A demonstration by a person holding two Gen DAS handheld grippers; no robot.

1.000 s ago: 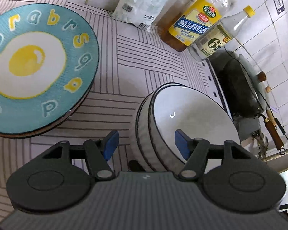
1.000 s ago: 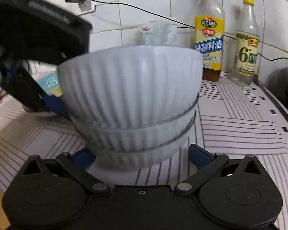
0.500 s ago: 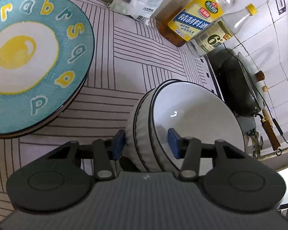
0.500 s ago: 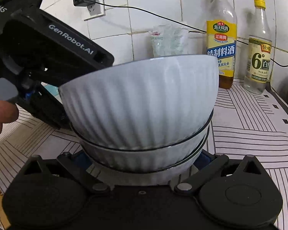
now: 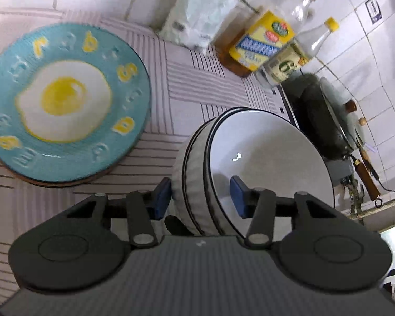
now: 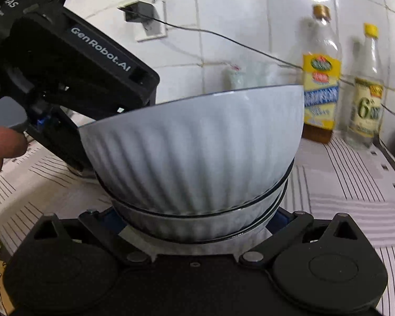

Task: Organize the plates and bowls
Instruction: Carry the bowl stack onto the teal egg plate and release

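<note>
Far left on the striped counter (image 5: pixel 192 97), toward its near-left part: a teal plate (image 5: pixel 65 102) with a fried-egg print and letters round the rim, sitting on top of another plate, only a brownish edge of that one showing. Just right of it, a stack of ribbed white bowls (image 5: pixel 250 173) with dark rims, three by the look of the right wrist view, tilted a bit. Left gripper (image 5: pixel 201 197) clamped on the near wall of that stack, one blue pad outside against the ribs, the other inside the top bowl, jaws just closed in to a narrow-ish grip on the rims. Same stack fills the right wrist view (image 6: pixel 194 155), with the left gripper's black body coming in from the upper left and some fingers (image 6: pixel 2 144) of the person at the left edge. Right gripper (image 6: pixel 194 221) down low around the bottom bowl, blue pads tucked either side of the base and looking pressed on it. Back edge of the counter against the tiled wall: a crumpled white bag (image 5: pixel 197 18), then a yellow-label bottle (image 5: pixel 263 42), then a clear bottle with a yellow cap (image 5: pixel 292 60). Far right, past the counter's right edge, a dark wok (image 5: pixel 321 115) with a glass lid leaning in it.
</note>
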